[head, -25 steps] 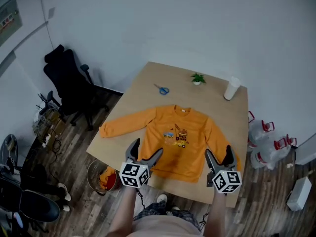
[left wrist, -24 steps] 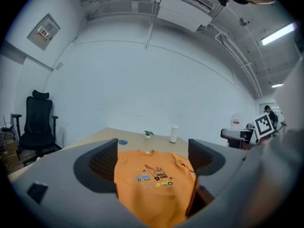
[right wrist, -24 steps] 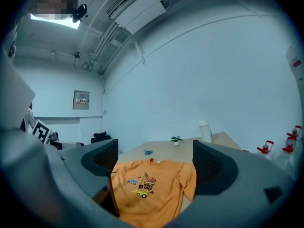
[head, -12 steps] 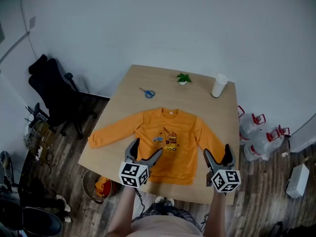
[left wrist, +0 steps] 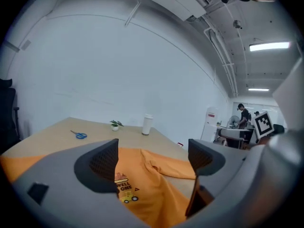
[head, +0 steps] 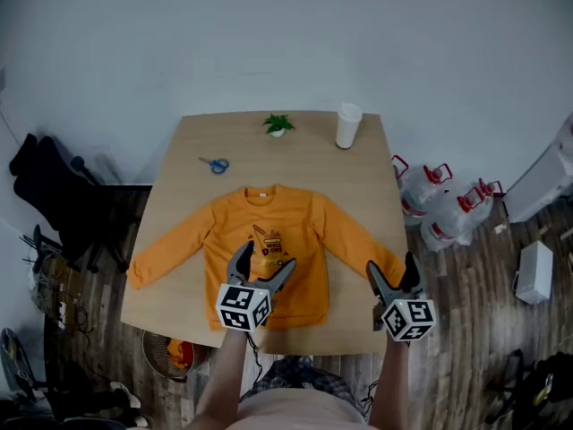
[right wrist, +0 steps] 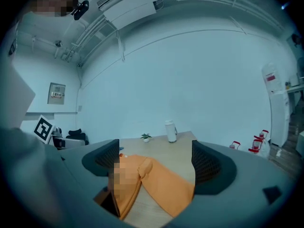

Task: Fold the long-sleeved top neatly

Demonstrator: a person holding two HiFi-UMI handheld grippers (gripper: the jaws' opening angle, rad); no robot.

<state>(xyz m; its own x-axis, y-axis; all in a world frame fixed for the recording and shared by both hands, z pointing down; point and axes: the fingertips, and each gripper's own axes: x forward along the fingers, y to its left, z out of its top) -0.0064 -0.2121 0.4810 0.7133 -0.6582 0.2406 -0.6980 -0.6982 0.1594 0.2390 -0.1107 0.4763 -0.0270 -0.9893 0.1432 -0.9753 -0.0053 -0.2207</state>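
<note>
I am noting that over the last second both grippers have been closing in on the long-sleeved top [head: 300, 227], and my view of it has been swinging from oblique to square-on. The left gripper [head: 266, 260] is now hovering over the top's lower front, near its hem; the right gripper [head: 392, 267] is hanging over the cuff of the sleeve on my right side. Both pairs of jaws are standing wide apart, with only orange cloth in the distance between them and nothing pinched. The top is lying flat and spread out on the table [head: 372, 182], so I am judging the first fold as not yet begun. Counting beyond the top's collar: one pair of scissors [head: 215, 164], one potted plant [head: 277, 124], one white cup [head: 347, 125]. Right of the top, on the floor, I am counting at least two water jugs [head: 416, 191].
</note>
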